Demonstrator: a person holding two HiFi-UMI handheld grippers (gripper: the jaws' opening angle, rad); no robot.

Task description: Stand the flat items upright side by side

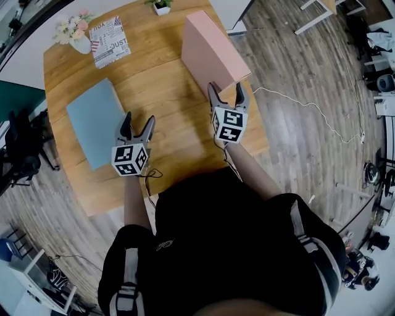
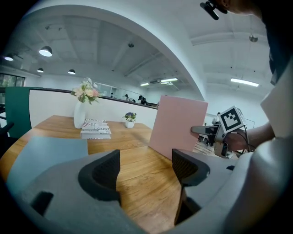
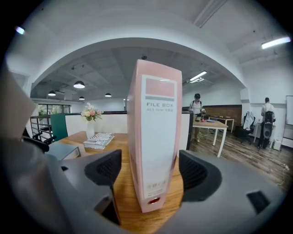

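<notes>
A pink file box (image 1: 210, 52) stands upright on the wooden table (image 1: 166, 142), right of centre, its labelled spine (image 3: 155, 137) facing my right gripper. My right gripper (image 1: 227, 92) is open: the lower spine sits between its jaws with a gap on each side. A blue file box (image 1: 95, 120) lies flat on the table's left side. My left gripper (image 1: 137, 126) hovers just right of the blue box, open with nothing between its jaws. In the left gripper view the pink box (image 2: 178, 125) stands ahead to the right and the blue box (image 2: 46, 153) lies low at the left.
A white vase of flowers (image 1: 75, 31), a stack of printed books (image 1: 110, 40) and a small potted plant (image 1: 162, 6) stand along the table's far edge. A white cable (image 1: 308, 108) trails over the floor to the right. A dark chair (image 1: 21, 148) is at the left.
</notes>
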